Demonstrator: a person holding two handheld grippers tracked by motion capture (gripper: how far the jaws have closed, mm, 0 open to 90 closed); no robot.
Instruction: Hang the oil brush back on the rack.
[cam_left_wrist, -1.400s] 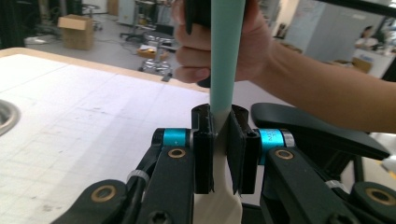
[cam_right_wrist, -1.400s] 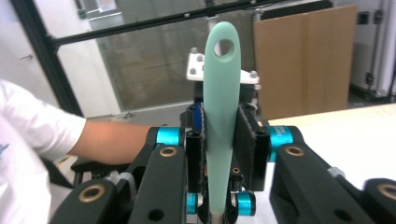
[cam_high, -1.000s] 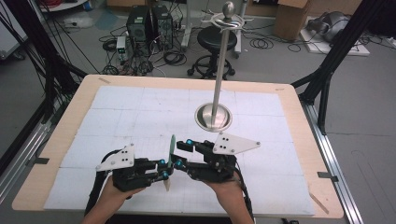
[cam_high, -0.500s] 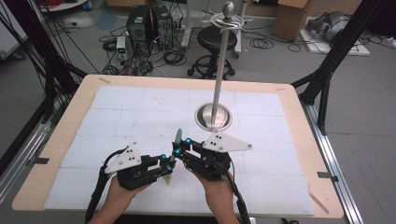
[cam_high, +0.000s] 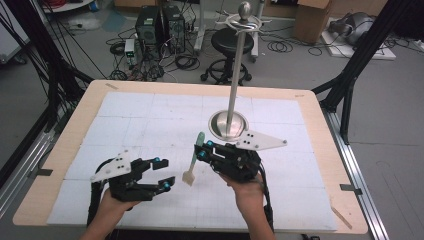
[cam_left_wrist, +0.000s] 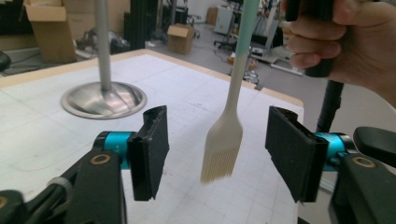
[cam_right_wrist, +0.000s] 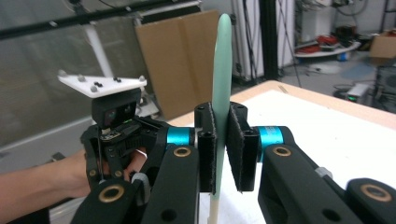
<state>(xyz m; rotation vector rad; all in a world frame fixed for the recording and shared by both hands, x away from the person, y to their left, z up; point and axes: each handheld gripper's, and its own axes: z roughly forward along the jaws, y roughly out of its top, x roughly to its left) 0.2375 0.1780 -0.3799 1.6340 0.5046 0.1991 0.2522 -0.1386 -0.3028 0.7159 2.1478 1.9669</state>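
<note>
1. My right gripper (cam_high: 202, 149): hand low over the table's near half, jaws pointing left, just closed flat on the green handle of the pastry brush (cam_high: 194, 160).
2. Pastry brush: long axis near upright, bristles down, above the white mat (cam_high: 150, 125).
3. My left gripper (cam_high: 161, 174): jaws just opened, wide, empty; in its own view the bristles hang between them, untouched.

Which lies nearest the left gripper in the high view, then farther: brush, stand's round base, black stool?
1. Brush, just to its right, held by the right gripper.
2. Stand's round base, mid-table, beyond.
3. Black stool, on the floor behind the table.

Left gripper is open.
</note>
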